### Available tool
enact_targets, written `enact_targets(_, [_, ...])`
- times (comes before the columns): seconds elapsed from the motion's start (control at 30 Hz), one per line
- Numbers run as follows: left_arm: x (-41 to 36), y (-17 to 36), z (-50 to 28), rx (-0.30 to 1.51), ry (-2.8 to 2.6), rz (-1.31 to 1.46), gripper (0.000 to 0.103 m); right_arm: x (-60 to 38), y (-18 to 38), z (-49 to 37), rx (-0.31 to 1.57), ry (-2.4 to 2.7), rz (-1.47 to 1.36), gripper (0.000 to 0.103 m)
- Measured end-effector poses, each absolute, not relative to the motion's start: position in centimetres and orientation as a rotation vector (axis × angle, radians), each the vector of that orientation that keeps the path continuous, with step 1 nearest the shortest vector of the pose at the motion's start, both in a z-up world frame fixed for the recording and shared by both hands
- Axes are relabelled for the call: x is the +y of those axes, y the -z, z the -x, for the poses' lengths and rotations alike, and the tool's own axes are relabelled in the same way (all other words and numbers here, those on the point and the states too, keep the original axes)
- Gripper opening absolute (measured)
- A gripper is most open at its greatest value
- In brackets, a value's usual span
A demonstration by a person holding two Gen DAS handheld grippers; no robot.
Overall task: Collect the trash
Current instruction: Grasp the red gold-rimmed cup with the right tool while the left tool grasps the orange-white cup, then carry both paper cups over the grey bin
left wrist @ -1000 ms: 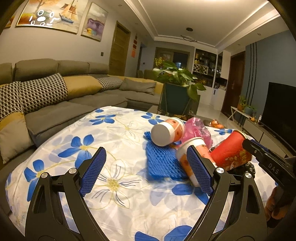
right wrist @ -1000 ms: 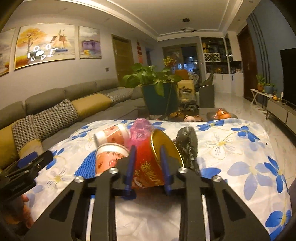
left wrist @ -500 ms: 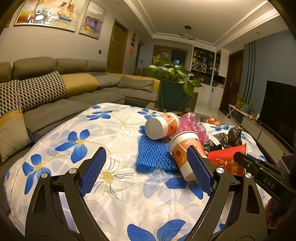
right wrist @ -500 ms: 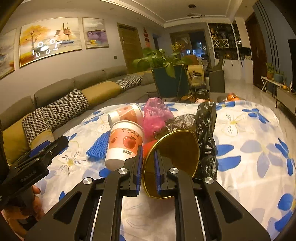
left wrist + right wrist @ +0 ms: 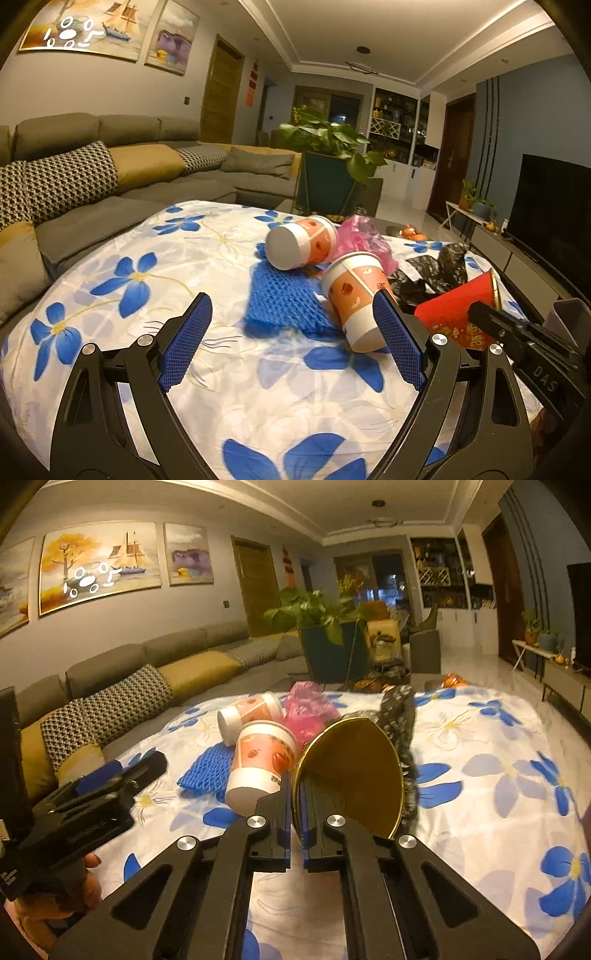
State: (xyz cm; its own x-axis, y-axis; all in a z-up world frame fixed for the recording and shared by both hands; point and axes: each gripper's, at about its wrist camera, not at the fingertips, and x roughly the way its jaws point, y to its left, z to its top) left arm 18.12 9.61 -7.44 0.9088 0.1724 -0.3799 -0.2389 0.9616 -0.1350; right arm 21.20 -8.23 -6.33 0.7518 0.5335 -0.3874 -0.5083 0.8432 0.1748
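Note:
On the flowered tablecloth (image 5: 155, 280) lies a pile of trash. A blue foam net (image 5: 284, 302) lies flat, with two orange-and-white paper cups (image 5: 354, 295) (image 5: 299, 245) on their sides beside it. Behind them are a pink plastic bag (image 5: 364, 236) and a black bag (image 5: 436, 269). My left gripper (image 5: 291, 306) hangs open over the near edge of the net, holding nothing. My right gripper (image 5: 296, 782) is shut on the rim wall of a red cup with a gold inside (image 5: 354, 771), tilted mouth towards the camera. That red cup (image 5: 454, 317) also shows in the left wrist view.
A grey sofa (image 5: 110, 192) with patterned cushions runs along the left. A potted plant (image 5: 332, 147) stands behind the table. A TV (image 5: 554, 206) and a low cabinet are at the right. Orange fruit (image 5: 410, 232) lies at the far table edge.
My right gripper has closed from around the red cup's body down onto its wall, and the cup has tipped so its gold inside faces the camera. The left gripper has drawn back slightly.

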Motion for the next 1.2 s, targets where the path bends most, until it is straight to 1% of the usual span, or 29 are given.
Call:
enact_targets(0.27, [7.0,7.7,-20.1,0.399,-0.149,0.165,0.087,-13.3,4.8,-18.0,0.302,-0.406,-0.117,0.005])
enact_targets(0.5, [5.5,8.5,-24.0,0.484,-0.09,0.171,0.086,-17.0,4.2,-16.7,0.239,-0.318,-0.165,0.005])
enact_targets(0.53, [5.4,8.7,-24.5,0.499,-0.087,0.17,0.085,-17.6,4.2,-16.7,0.234,-0.303,-0.175,0.005])
enact_targets(0.6, [5.1,9.1,-25.4,0.535,-0.072,0.168,0.074,-18.4,4.3,-16.8,0.234,-0.292,-0.19,0.005])
enact_targets(0.63, [5.1,9.5,-26.0,0.563,-0.066,0.17,0.071,-18.5,4.3,-16.9,0.234,-0.288,-0.192,0.005])
enact_targets(0.7, [5.2,10.1,-26.7,0.604,-0.056,0.175,0.059,-18.9,4.4,-16.9,0.234,-0.272,-0.192,0.005])
enact_targets(0.83, [5.4,10.5,-27.0,0.621,-0.03,0.202,0.056,-19.4,4.3,-16.8,0.232,-0.258,-0.193,0.005])
enact_targets(1.03, [5.8,9.6,-24.7,0.555,-0.027,0.24,0.055,-19.9,4.1,-16.1,0.223,-0.241,-0.187,0.005])
enact_targets(1.2, [4.6,7.9,-21.6,0.497,0.001,0.24,0.055,-20.7,3.8,-15.4,0.214,-0.233,-0.196,0.005])
